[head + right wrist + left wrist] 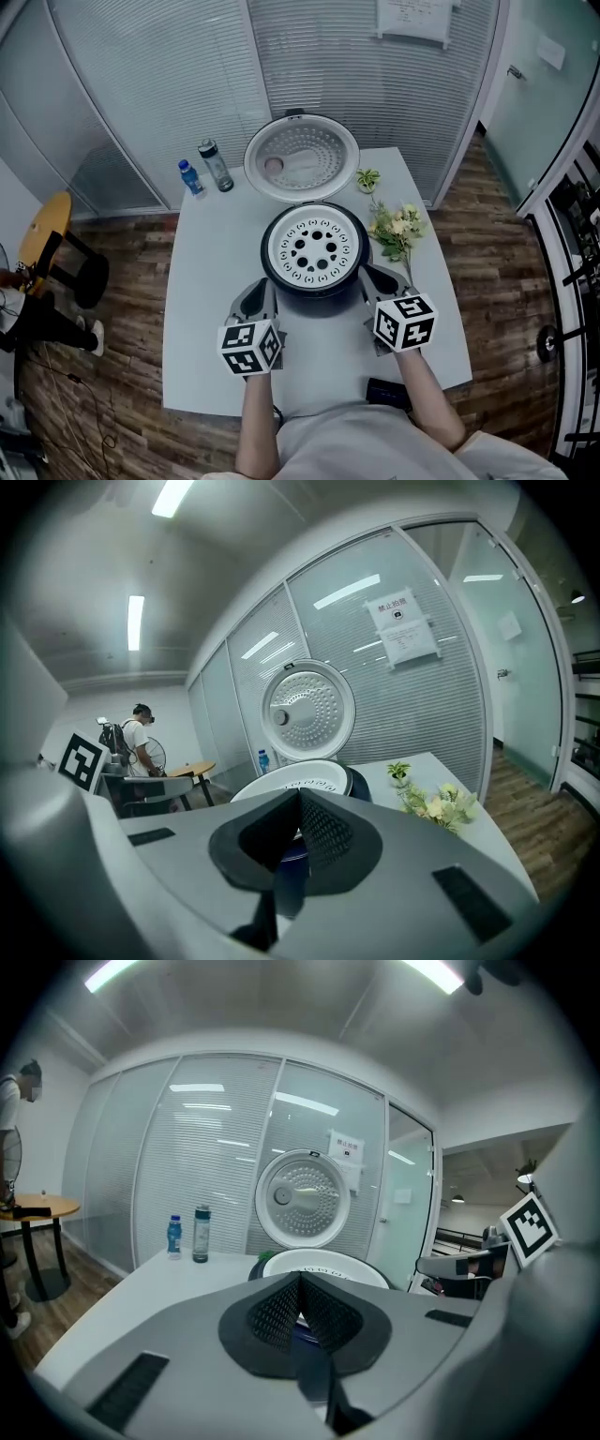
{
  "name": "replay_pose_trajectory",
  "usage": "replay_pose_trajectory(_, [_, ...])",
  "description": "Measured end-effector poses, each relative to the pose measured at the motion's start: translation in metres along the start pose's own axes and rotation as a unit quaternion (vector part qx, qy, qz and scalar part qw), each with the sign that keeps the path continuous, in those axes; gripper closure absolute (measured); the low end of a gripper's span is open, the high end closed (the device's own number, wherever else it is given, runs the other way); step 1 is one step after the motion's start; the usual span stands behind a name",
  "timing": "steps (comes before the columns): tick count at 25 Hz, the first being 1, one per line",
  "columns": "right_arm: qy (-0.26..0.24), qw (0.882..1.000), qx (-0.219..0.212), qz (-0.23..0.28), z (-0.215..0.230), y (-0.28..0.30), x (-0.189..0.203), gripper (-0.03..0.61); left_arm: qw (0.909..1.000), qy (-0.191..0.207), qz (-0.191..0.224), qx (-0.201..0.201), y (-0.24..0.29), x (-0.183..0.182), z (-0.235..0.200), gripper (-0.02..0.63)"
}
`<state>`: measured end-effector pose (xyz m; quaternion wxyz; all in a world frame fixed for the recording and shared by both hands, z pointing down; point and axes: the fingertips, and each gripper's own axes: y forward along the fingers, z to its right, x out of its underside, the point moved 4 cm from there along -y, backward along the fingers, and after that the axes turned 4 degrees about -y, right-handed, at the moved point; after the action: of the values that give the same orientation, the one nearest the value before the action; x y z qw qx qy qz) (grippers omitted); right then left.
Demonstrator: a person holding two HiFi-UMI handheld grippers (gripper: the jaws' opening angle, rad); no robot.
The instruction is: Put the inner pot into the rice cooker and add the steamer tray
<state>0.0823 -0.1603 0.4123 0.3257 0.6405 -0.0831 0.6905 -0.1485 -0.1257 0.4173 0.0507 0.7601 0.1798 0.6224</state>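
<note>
The left tool (263, 294) and the right tool (379, 281) are held closed and empty just beside the near wall of the rice cooker (313, 289) on the table (202, 309). The last step is therefore judged done, and only a withdrawal is called for. The perforated steamer tray (314, 247) is seated in the cooker's mouth before the raised lid (302, 157); the inner pot beneath is hidden.
</note>
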Motion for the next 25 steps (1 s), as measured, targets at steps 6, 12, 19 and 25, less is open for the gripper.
replay_pose_trajectory(6, [-0.002,1.0,0.001,-0.002,0.0015,-0.0039,0.0004,0.56,0.9999,-0.006,-0.001,0.01,-0.0016,0.0014,0.0039,0.603])
replay_pose_trajectory(12, [-0.008,1.0,-0.001,-0.003,-0.0003,-0.0037,0.0011,0.561,0.9998,-0.005,-0.003,0.02,-0.0004,0.0031,0.0074,0.603])
replay_pose_trajectory(19, [-0.01,1.0,0.002,-0.009,-0.0002,-0.0023,-0.0006,0.561,0.9997,-0.01,-0.007,0.019,0.001,0.0031,0.0042,0.603])
replay_pose_trajectory(25, [-0.006,1.0,0.001,-0.007,0.0037,-0.0008,-0.0016,0.561,0.9997,-0.012,-0.008,0.018,0.004,0.0045,0.0037,0.603])
